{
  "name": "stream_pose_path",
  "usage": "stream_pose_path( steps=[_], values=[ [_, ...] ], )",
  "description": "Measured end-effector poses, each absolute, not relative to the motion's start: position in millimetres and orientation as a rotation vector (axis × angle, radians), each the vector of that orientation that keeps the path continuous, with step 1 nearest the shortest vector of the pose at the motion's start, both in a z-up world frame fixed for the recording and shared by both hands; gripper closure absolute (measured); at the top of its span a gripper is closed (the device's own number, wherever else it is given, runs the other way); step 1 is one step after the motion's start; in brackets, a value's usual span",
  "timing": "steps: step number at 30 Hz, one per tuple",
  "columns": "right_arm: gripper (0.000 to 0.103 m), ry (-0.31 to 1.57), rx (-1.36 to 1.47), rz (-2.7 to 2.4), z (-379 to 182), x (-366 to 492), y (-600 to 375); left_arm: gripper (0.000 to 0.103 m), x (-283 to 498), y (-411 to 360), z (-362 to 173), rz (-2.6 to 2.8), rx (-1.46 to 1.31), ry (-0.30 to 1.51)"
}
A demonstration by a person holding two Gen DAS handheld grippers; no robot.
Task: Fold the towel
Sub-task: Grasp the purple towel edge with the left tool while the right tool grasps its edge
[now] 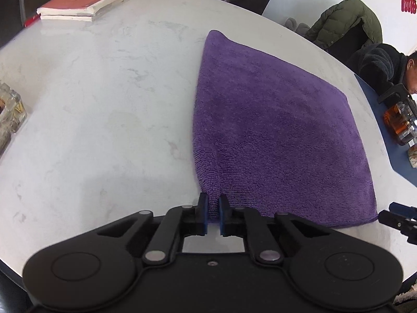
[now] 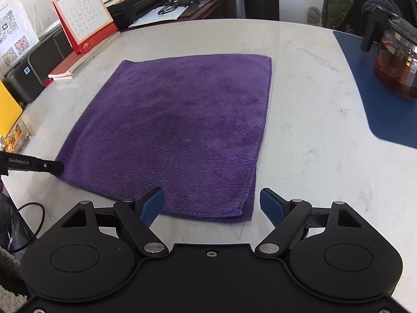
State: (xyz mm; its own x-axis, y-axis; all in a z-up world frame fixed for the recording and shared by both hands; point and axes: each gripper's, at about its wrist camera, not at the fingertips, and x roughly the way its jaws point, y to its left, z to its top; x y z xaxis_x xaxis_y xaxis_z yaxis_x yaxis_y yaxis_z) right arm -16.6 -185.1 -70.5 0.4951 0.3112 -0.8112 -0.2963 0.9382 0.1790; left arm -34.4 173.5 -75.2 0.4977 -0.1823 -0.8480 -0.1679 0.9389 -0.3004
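A purple towel (image 1: pixel 273 130) lies folded once on the white marble table (image 1: pixel 91 104); it also shows in the right wrist view (image 2: pixel 177 125). My left gripper (image 1: pixel 213 210) is shut on the towel's near left corner, low at the table. It appears in the right wrist view (image 2: pixel 56 167) at the towel's left corner. My right gripper (image 2: pixel 212 202) is open, its blue pads on either side of the towel's near right corner, just above it. Its tip shows at the right edge of the left wrist view (image 1: pixel 385 217).
A glass teapot (image 2: pixel 396 67) stands on a blue mat (image 2: pixel 385 109) at the right. A red desk calendar (image 2: pixel 83 23) and stacked books (image 1: pixel 88 2) sit at the far left. A glass ashtray (image 1: pixel 10 114) is at the left edge. A person (image 1: pixel 385 67) sits beyond the table.
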Motion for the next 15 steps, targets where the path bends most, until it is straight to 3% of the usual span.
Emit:
stream_pose_path(
  steps=[6,15],
  values=[
    [0.029,1.046,0.065,0.292,-80.7,-11.1,-199.0,0.096,-32.5,174.2,-74.1,-0.005,-0.382,1.067],
    [0.047,1.069,0.037,0.341,-89.6,-3.3,-188.5,0.096,-34.3,173.7,-74.7,0.003,-0.377,1.072]
  ],
)
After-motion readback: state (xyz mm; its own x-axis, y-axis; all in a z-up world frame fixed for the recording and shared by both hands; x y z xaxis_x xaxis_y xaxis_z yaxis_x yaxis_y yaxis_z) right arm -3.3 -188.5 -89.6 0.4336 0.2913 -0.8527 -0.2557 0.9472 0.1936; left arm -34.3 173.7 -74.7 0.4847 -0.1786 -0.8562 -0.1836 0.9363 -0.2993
